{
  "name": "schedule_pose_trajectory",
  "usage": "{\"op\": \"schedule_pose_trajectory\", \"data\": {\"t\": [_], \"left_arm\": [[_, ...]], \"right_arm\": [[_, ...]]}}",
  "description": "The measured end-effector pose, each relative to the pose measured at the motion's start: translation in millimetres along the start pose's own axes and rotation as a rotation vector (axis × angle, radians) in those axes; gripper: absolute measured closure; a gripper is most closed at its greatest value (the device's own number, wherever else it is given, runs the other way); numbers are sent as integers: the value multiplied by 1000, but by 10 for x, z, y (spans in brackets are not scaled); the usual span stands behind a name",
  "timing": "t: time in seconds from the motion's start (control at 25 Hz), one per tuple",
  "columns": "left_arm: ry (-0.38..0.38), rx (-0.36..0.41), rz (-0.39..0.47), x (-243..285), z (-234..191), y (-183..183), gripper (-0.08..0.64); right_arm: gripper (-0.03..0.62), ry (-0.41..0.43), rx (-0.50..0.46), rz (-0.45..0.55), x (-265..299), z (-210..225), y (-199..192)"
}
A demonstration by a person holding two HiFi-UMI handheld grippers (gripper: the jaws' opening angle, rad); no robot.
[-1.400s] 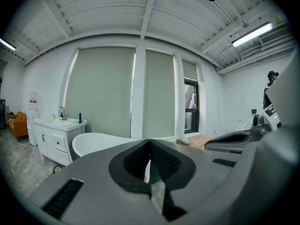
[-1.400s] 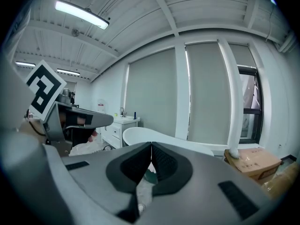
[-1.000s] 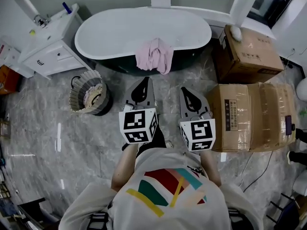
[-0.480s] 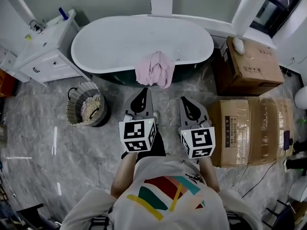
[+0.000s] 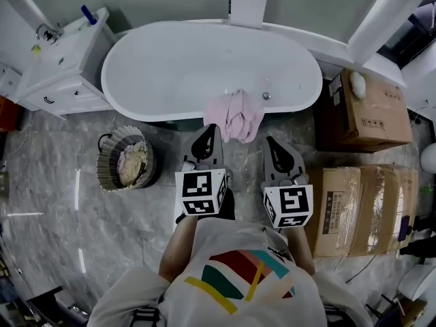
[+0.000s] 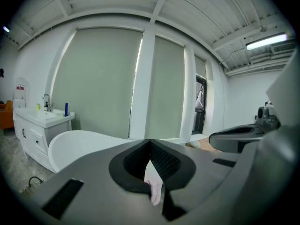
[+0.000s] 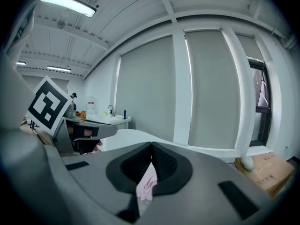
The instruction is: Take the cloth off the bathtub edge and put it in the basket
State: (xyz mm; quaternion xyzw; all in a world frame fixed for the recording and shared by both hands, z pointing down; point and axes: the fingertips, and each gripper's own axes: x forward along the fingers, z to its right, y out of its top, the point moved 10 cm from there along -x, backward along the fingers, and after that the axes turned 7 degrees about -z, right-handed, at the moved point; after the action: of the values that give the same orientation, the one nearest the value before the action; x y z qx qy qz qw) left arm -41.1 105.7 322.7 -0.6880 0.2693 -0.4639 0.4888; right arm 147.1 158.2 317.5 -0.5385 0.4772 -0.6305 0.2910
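Observation:
A crumpled pink cloth (image 5: 235, 115) hangs over the near edge of the white bathtub (image 5: 170, 67). A round woven basket (image 5: 107, 163) with some light fabric inside stands on the floor to the tub's left front. My left gripper (image 5: 210, 132) is shut and empty, its tip just short of the cloth's lower left. My right gripper (image 5: 276, 146), also shut and empty, sits to the cloth's lower right. In the left gripper view the cloth (image 6: 153, 185) shows below the shut gripper (image 6: 150, 143). In the right gripper view the cloth (image 7: 147, 184) lies beyond the shut gripper (image 7: 152, 148).
A white vanity cabinet (image 5: 56, 63) stands left of the tub. Cardboard boxes (image 5: 371, 111) (image 5: 364, 203) fill the right side, close to my right gripper. The floor is grey marble. A white window pillar (image 5: 249, 0) rises behind the tub.
Both grippers and the view have moved forward toward the tub. The cloth now lies just ahead of the jaw tips. Both grippers stay shut.

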Motion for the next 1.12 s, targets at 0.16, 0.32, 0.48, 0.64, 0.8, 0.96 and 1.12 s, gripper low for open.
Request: {"op": "schedule_pose_trajectory", "data": {"t": [0.16, 0.32, 0.48, 0.64, 0.8, 0.96, 1.12], "left_arm": [[6, -2, 12, 424, -347, 334, 541], [8, -11, 22, 777, -643, 580, 541], [21, -12, 39, 1029, -833, 746, 541], [38, -23, 21, 1170, -870, 756, 541], [50, -9, 22, 1287, -825, 816, 541], [80, -6, 48, 1330, -775, 915, 541], [113, -12, 63, 1349, -730, 980, 541]], "right_arm": [[580, -11, 6, 11, 512, 106, 358], [580, -23, 20, 17, 922, 188, 565], [580, -39, 22, 26, 1213, 287, 700], [580, -39, 39, 20, 1342, 399, 751], [580, -10, 33, 15, 1478, 542, 801], [580, 20, 17, 35, 1547, 644, 884], [580, 45, 16, 57, 1590, 747, 938]]}}
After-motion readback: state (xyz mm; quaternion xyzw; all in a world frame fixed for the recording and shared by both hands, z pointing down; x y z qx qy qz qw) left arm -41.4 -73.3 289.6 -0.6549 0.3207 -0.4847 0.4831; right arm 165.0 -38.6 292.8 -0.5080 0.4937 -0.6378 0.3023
